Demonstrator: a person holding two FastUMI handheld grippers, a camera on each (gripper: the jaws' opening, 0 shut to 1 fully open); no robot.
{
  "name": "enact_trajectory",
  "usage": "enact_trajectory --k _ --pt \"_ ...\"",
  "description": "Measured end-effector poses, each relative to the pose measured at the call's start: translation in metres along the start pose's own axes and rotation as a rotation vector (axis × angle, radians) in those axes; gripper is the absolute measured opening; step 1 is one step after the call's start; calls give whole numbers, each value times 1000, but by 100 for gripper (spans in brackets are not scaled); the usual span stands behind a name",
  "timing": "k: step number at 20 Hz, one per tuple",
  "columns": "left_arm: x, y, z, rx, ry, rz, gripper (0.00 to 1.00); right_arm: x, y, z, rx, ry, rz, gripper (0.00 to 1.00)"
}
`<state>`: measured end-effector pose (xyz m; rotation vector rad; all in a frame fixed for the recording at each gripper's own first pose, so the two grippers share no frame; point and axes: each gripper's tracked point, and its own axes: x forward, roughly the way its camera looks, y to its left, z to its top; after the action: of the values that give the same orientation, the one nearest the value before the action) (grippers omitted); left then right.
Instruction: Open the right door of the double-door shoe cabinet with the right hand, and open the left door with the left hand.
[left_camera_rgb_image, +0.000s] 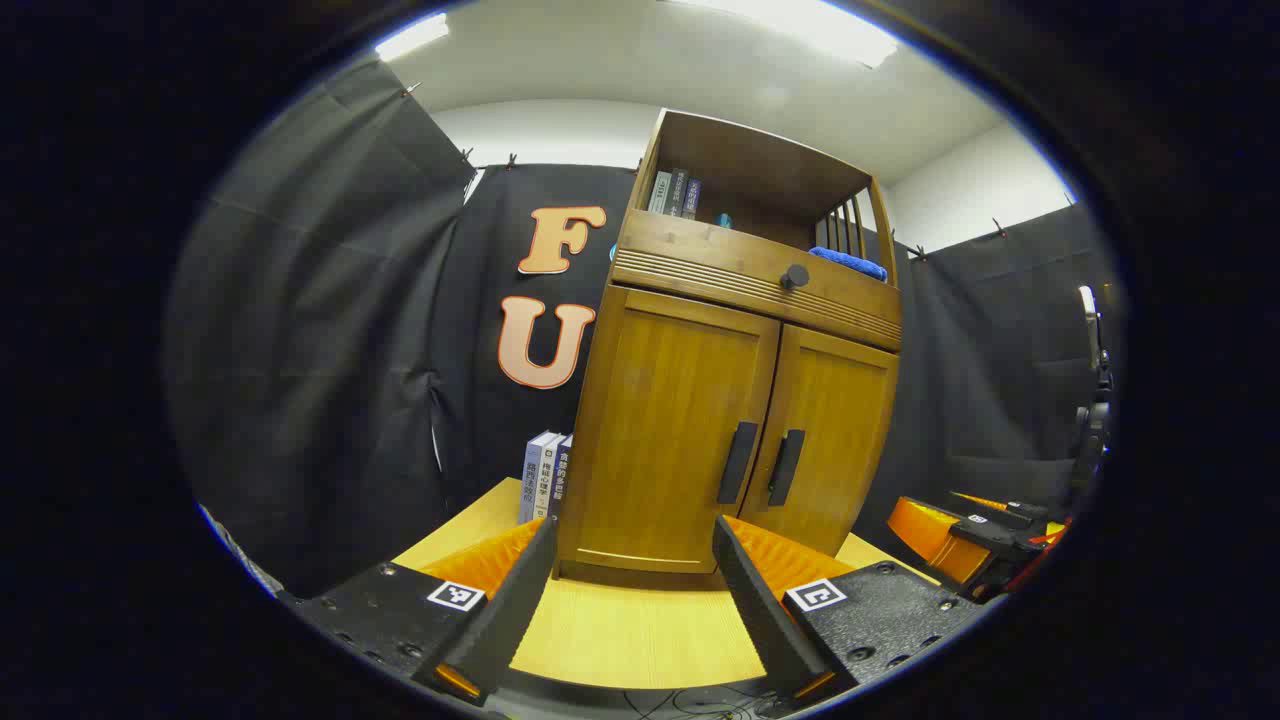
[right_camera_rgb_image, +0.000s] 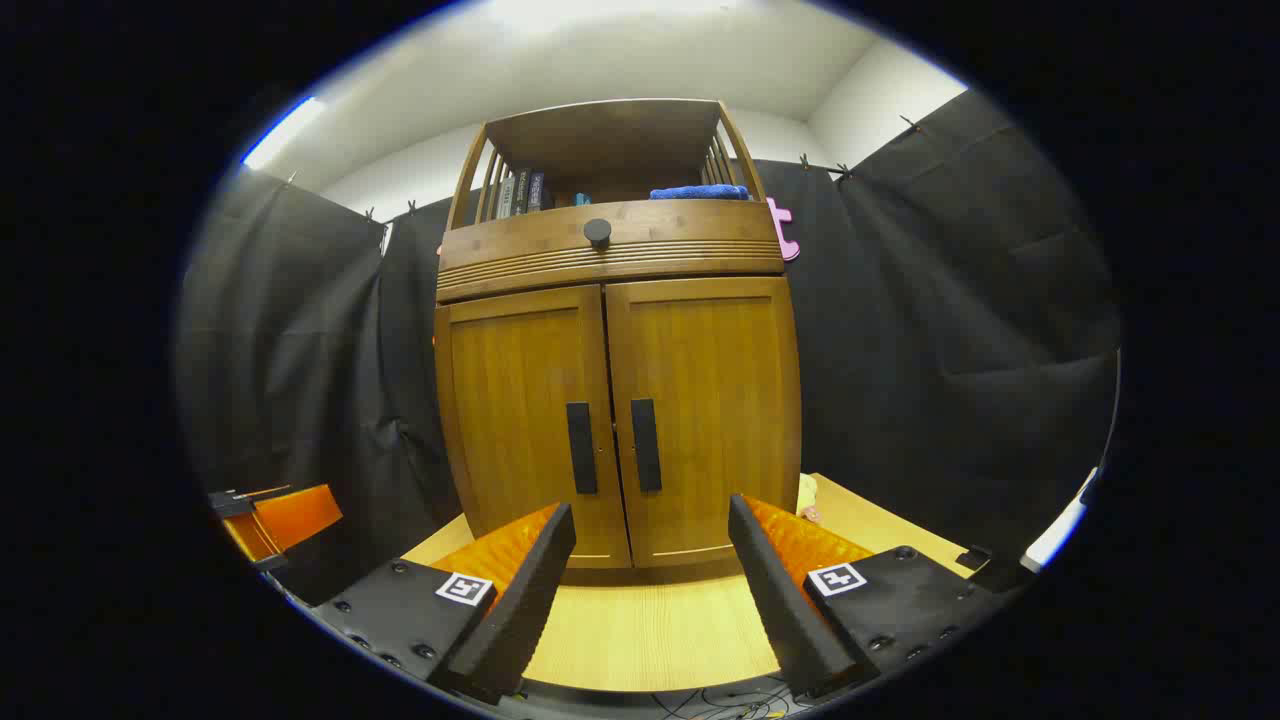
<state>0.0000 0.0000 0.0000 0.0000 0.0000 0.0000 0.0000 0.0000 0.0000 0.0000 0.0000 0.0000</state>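
Observation:
A brown wooden shoe cabinet (right_camera_rgb_image: 620, 330) stands on a pale wooden table (right_camera_rgb_image: 650, 630), both doors closed. The right door (right_camera_rgb_image: 705, 400) carries a dark vertical handle (right_camera_rgb_image: 646, 445); the left door (right_camera_rgb_image: 530, 420) carries its own handle (right_camera_rgb_image: 581, 448). My right gripper (right_camera_rgb_image: 650, 560) stands open in front of the doors, apart from them. In the left gripper view the cabinet (left_camera_rgb_image: 720, 400) is seen from the left, with the left door handle (left_camera_rgb_image: 737, 462) and right door handle (left_camera_rgb_image: 786, 467). My left gripper (left_camera_rgb_image: 635, 570) is open and short of the cabinet. The right gripper (left_camera_rgb_image: 960, 535) shows at that view's right edge.
A drawer with a round dark knob (right_camera_rgb_image: 597, 232) sits above the doors. The open shelf on top holds books (right_camera_rgb_image: 520, 192) and a blue cloth (right_camera_rgb_image: 700, 192). More books (left_camera_rgb_image: 545, 475) stand left of the cabinet. The left gripper (right_camera_rgb_image: 275, 520) shows at the right gripper view's left.

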Motion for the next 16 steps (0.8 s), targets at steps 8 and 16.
enact_trajectory --k 8,16 --pt "1 0 1 10 -6 1 92 0 5 -1 4 7 0 99" --pt "0 3 0 11 -2 7 92 -2 7 -3 -5 16 1 99"
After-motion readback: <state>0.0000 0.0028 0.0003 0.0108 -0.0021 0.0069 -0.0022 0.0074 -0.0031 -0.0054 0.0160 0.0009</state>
